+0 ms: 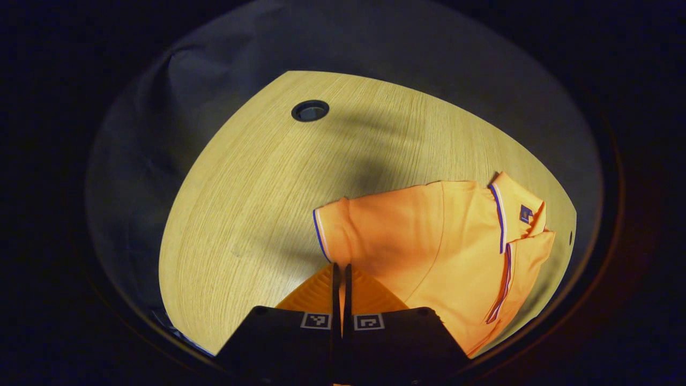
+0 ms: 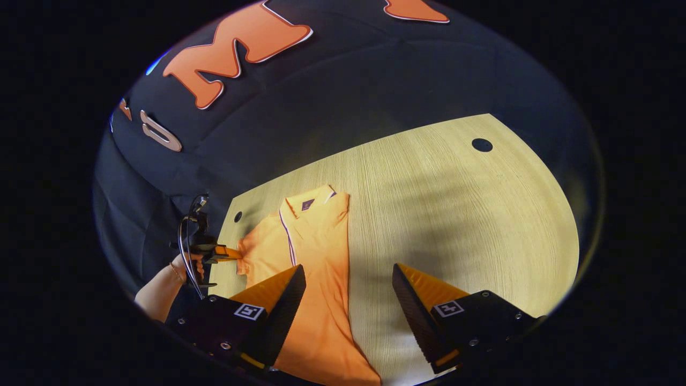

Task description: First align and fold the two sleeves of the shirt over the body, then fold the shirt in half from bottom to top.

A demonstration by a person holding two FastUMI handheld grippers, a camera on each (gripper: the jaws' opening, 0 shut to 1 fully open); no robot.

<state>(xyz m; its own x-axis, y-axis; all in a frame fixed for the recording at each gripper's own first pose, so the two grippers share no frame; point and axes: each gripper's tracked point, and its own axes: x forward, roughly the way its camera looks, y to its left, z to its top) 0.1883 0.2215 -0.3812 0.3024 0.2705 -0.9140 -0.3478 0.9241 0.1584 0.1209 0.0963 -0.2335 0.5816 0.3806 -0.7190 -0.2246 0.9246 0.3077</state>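
Note:
An orange polo shirt [image 1: 429, 246] [image 2: 316, 268] lies flat on the wooden table, collar [image 2: 308, 203] toward the booth wall. One short sleeve [image 1: 331, 230] [image 2: 252, 257] sticks out sideways. My left gripper [image 1: 340, 266] is shut on that sleeve's edge; the right gripper view shows it [image 2: 234, 253], held by a hand [image 2: 190, 265], pinching the sleeve. My right gripper [image 2: 345, 279] stands open above the shirt's lower body, one finger over the cloth and the other over bare wood. The shirt's other side shows a straight edge [image 2: 351, 252] with no sleeve sticking out.
The wooden table [image 1: 252, 203] [image 2: 455, 214] has round cable holes [image 1: 310, 110] [image 2: 482, 145] [image 2: 237, 216]. Black cloth wall [image 2: 348, 96] stands behind the table. Bare wood stretches wide beside the shirt.

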